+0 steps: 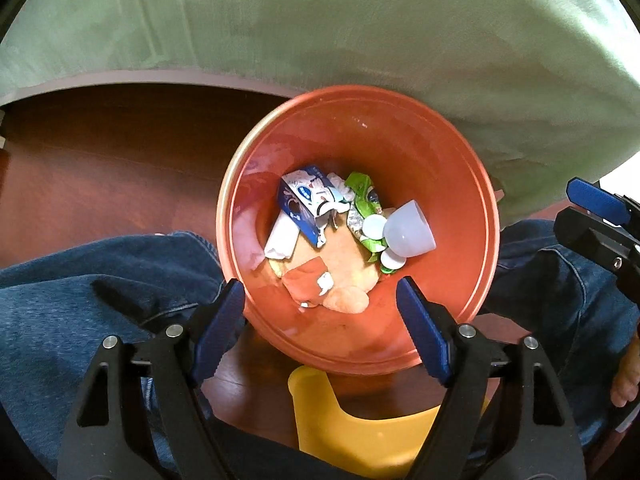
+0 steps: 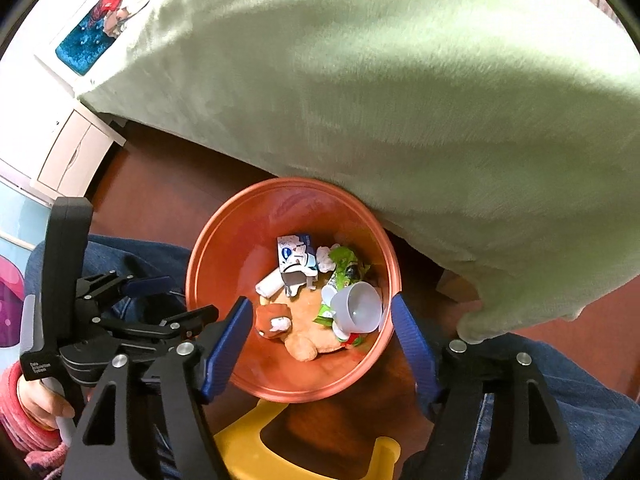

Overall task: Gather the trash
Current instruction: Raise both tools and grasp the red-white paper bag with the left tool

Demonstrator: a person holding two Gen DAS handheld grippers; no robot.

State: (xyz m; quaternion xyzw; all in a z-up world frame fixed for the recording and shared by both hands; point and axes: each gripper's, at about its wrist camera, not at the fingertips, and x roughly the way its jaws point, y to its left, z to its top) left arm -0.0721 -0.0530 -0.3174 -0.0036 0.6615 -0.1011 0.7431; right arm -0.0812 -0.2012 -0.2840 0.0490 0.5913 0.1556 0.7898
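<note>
An orange bin (image 1: 456, 184) (image 2: 224, 248) stands on the floor between the person's knees. In it lie a blue and white carton (image 1: 298, 206) (image 2: 294, 256), a green wrapper (image 1: 362, 196) (image 2: 344, 262), a white plastic cup (image 1: 408, 230) (image 2: 358, 306), white lids (image 1: 374, 227), and a tan and orange soft toy (image 1: 344, 280) (image 2: 304, 332). My left gripper (image 1: 322, 320) is open and empty above the bin's near rim; it also shows in the right wrist view (image 2: 176, 300). My right gripper (image 2: 320, 340) is open and empty over the bin; one of its fingers (image 1: 596, 200) shows at the left view's right edge.
A pale green blanket (image 1: 360, 32) (image 2: 400, 100) covers the bed just behind the bin. A yellow stool (image 1: 356, 428) (image 2: 288, 452) sits under me. Blue jeans legs (image 1: 80, 280) (image 2: 580, 400) flank the bin. Dark wood floor (image 1: 100, 160) lies left; a white cabinet (image 2: 72, 156) stands far left.
</note>
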